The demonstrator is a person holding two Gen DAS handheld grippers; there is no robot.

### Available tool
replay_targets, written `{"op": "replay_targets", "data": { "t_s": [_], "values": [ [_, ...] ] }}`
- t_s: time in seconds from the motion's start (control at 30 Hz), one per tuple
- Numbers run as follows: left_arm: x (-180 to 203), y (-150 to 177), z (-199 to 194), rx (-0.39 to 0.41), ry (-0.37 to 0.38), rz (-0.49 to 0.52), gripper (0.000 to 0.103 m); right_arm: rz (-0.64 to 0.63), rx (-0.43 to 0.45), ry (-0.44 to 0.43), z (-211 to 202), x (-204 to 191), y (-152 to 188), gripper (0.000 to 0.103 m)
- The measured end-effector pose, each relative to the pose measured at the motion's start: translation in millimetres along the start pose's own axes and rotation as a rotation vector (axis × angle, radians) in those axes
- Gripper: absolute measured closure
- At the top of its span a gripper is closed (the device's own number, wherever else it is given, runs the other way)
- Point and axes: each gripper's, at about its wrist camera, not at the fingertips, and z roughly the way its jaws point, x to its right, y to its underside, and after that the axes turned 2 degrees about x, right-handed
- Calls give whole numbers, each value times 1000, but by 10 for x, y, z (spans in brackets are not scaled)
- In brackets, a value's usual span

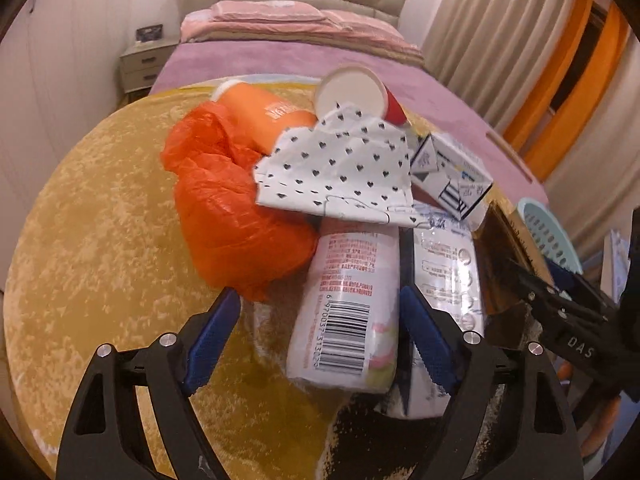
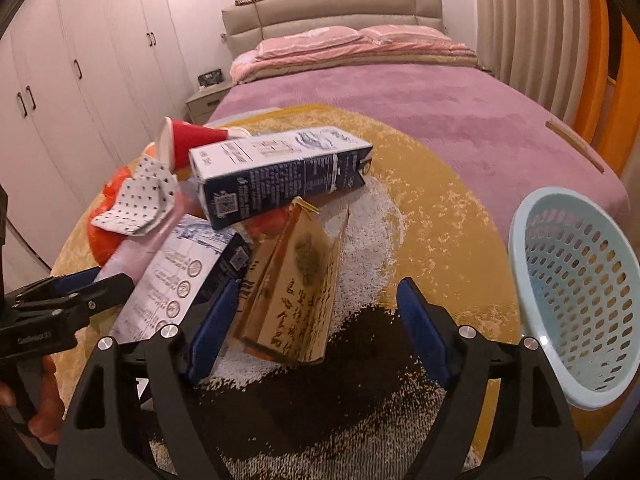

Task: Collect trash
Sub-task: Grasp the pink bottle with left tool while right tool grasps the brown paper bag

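Note:
A pile of trash lies on a yellow round rug (image 1: 100, 220). In the left wrist view my left gripper (image 1: 320, 344) is open, its jaws on either side of a white barcode bottle (image 1: 348, 308). Beside it are an orange plastic bag (image 1: 224, 200), a heart-print paper (image 1: 340, 168), a red paper cup (image 1: 356, 92) and a milk carton (image 1: 452, 172). In the right wrist view my right gripper (image 2: 316, 336) is open around a tan cardboard box (image 2: 296, 284). The dark blue milk carton (image 2: 280, 172) lies behind it. A light blue basket (image 2: 576, 284) stands at the right.
A bed with a purple cover (image 2: 400, 92) lies behind the rug. A white wardrobe (image 2: 60, 80) and a nightstand (image 2: 204, 100) are at the left, curtains (image 2: 532, 28) at the right. A flat printed carton (image 2: 180, 272) lies by the left gripper's arm (image 2: 60, 304).

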Motion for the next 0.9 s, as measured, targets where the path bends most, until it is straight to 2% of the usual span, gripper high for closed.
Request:
{"op": "replay_targets", "data": {
  "t_s": [0.03, 0.1, 0.17, 0.2, 0.33, 0.37, 0.47, 0.63, 0.9],
  "values": [
    [90, -41, 72, -18, -14, 21, 23, 4, -5, 3, 22, 6, -4, 26],
    [164, -54, 95, -5, -30, 49, 23, 13, -8, 16, 36, 28, -16, 27],
    [167, -83, 109, -1, -32, 45, 25, 21, -8, 11, 36, 50, -19, 35],
    [168, -74, 105, 0, -34, 39, 32, 26, -11, 7, 40, 64, -16, 37],
    [152, -13, 96, -6, -1, 27, 48, 33, -23, -13, 52, 91, -2, 64],
    [167, 7, 80, -3, 0, 27, 49, 33, -23, -18, 50, 95, -1, 72],
    [193, 141, 26, 13, -6, 29, 51, 23, -13, -7, 17, 95, 18, 82],
    [173, 381, -139, 42, 9, 27, 52, 42, 17, -13, -93, 155, 45, 94],
    [41, 650, -552, 110, 99, -38, 54, 30, 41, -31, -268, 147, 68, 97]
  ]
}}
